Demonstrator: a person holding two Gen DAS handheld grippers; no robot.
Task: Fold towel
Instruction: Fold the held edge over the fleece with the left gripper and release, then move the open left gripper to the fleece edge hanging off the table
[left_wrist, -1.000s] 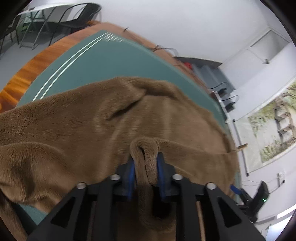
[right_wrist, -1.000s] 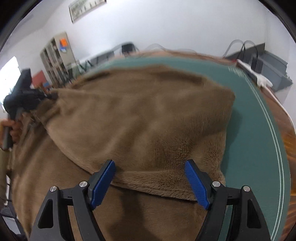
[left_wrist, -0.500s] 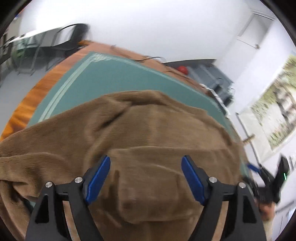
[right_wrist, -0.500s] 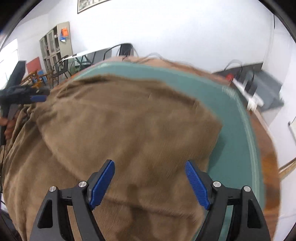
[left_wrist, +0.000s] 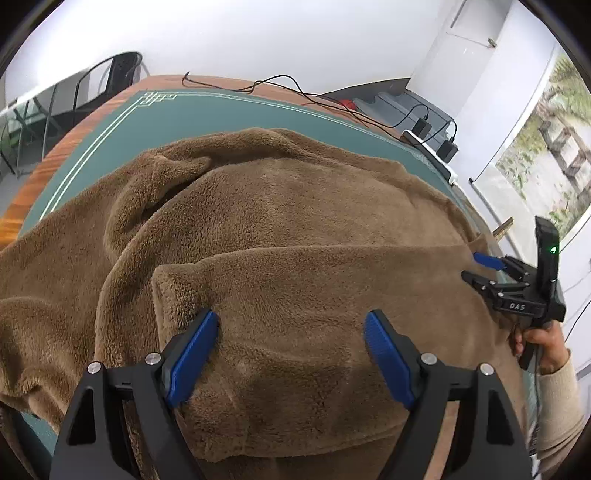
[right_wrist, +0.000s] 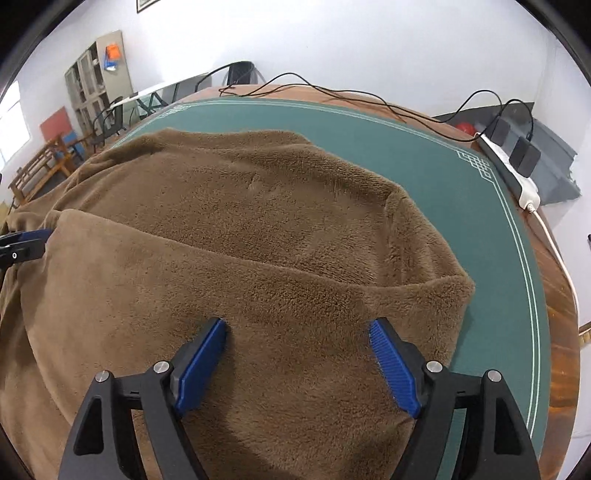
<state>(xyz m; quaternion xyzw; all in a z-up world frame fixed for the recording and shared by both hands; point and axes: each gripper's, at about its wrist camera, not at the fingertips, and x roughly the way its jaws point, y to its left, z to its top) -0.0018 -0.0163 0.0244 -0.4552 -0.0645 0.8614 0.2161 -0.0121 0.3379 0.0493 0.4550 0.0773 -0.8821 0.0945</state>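
Note:
A fluffy brown towel (left_wrist: 280, 229) lies on the green table mat (left_wrist: 207, 114), with a near layer folded over the far part. The fold's edge runs across both views. My left gripper (left_wrist: 291, 328) stands open just above the folded layer near its left corner, nothing between its blue pads. In the right wrist view the same towel (right_wrist: 258, 229) fills the middle, and my right gripper (right_wrist: 297, 334) is open over the folded layer near its right corner. The right gripper also shows at the right edge of the left wrist view, held by a hand (left_wrist: 546, 343).
The wooden table (right_wrist: 561, 295) carries black cables (left_wrist: 314, 96), a white power strip (right_wrist: 517, 173) and chargers along its far right edge. Chairs (left_wrist: 103, 85) and shelves (right_wrist: 99, 88) stand beyond the table. Bare mat (right_wrist: 443, 170) lies to the right of the towel.
My left gripper let go of the towel fold it was pinching and opened. The lifted layer now lies flat over the far part. Both grippers pulled back slightly.

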